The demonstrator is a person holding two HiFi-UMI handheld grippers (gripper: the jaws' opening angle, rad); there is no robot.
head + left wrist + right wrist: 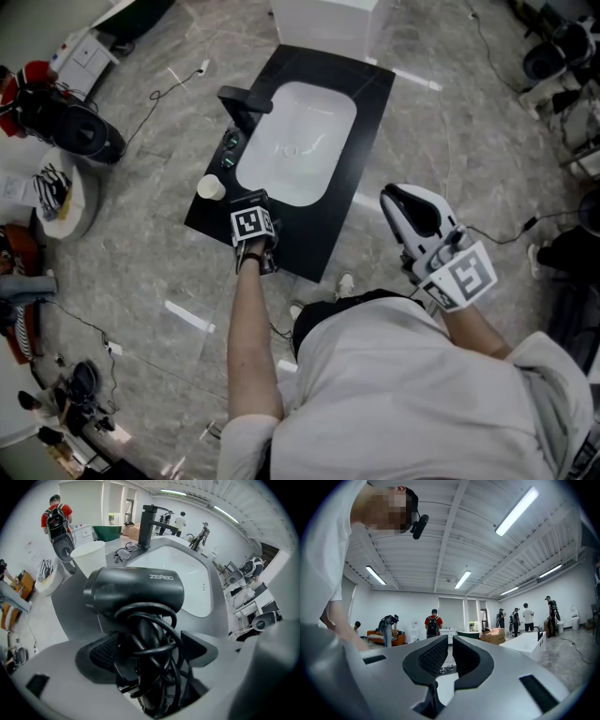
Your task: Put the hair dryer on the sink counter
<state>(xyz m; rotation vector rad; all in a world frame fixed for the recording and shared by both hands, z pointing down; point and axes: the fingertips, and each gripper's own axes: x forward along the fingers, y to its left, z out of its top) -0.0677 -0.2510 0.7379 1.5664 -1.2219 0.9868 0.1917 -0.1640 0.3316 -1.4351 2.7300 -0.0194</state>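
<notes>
The bare left arm (251, 347) reaches forward, and its left gripper (152, 648) points steeply down. Its fingers (105, 651) are spread wide, with the hair dryer (136, 590) handle between them, unpressed. The right arm (478, 328) is bent at the person's side and holds the right gripper (449, 656) level. Its fingers (429, 658) are almost together, with nothing between them.

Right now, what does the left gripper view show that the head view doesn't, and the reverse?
Left gripper view only: the dryer, cord wound round its handle, standing between the left gripper's open jaws.
Head view only: the right gripper, held over the floor to the right of the counter, and the person's arms and body.
Both: counter, basin, faucet, cup.
</notes>
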